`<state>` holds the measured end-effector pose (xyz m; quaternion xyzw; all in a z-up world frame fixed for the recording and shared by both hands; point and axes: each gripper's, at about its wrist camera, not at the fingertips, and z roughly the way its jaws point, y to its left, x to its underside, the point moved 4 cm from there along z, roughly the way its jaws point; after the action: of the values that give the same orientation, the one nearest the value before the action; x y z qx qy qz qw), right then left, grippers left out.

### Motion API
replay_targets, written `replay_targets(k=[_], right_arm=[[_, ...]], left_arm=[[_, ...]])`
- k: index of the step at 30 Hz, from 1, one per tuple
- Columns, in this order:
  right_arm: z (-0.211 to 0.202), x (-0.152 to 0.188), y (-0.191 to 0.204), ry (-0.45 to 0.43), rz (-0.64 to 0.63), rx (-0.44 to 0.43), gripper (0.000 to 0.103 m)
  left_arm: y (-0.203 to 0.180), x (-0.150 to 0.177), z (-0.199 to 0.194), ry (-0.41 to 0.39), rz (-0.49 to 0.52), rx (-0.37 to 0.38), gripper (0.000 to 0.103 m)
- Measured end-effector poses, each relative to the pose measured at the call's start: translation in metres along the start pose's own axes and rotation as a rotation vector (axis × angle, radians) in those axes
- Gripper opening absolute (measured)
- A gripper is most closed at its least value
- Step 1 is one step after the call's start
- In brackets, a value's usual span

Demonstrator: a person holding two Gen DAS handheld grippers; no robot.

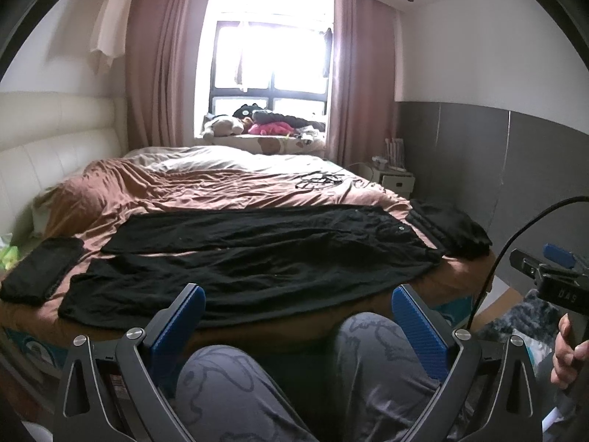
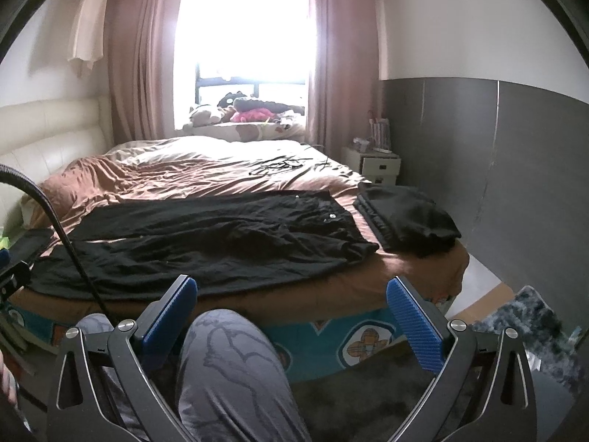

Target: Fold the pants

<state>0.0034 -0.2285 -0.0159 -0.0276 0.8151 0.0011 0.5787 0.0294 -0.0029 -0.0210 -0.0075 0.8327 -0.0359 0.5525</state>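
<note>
My left gripper [image 1: 298,316] is spread wide with nothing between its ribbed blue pads [image 1: 419,331], and my right gripper [image 2: 292,313] is equally wide apart and empty. Both hang over my knees in grey patterned trousers [image 1: 235,390], short of the bed's near edge. Straight ahead of both tools, the long black fabric pants [image 1: 257,254] lie unfolded and flat across the rumpled brown bedsheet [image 1: 206,188], waistband with its small metal button [image 1: 400,228] toward my right, legs running off to my left, the near hem close to the mattress edge just beyond my fingertips. Further right of the waistband, apart from it, sits a folded stack of black garments [image 2: 408,217] at the bed's corner. Off to the left of the pant legs lies a flat dark folded cloth [image 1: 40,272]. In the left wrist view my right hand [image 1: 567,353] grips the other tool's handle, with a black cable [image 1: 515,243] arcing above it.
</note>
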Motion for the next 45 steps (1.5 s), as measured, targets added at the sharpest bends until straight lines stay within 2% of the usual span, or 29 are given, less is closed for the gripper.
replay_targets(k=[25, 45], right_arm=[[-0.006, 0.004, 0.004, -0.006, 0.009, 0.014, 0.103], [0.004, 0.003, 0.002, 0.011, 0.005, 0.012, 0.103]], left_arm=[[-0.002, 0.0, 0.0, 0.005, 0.0, 0.007, 0.103], [0.009, -0.002, -0.002, 0.0, -0.007, -0.015, 0.103]])
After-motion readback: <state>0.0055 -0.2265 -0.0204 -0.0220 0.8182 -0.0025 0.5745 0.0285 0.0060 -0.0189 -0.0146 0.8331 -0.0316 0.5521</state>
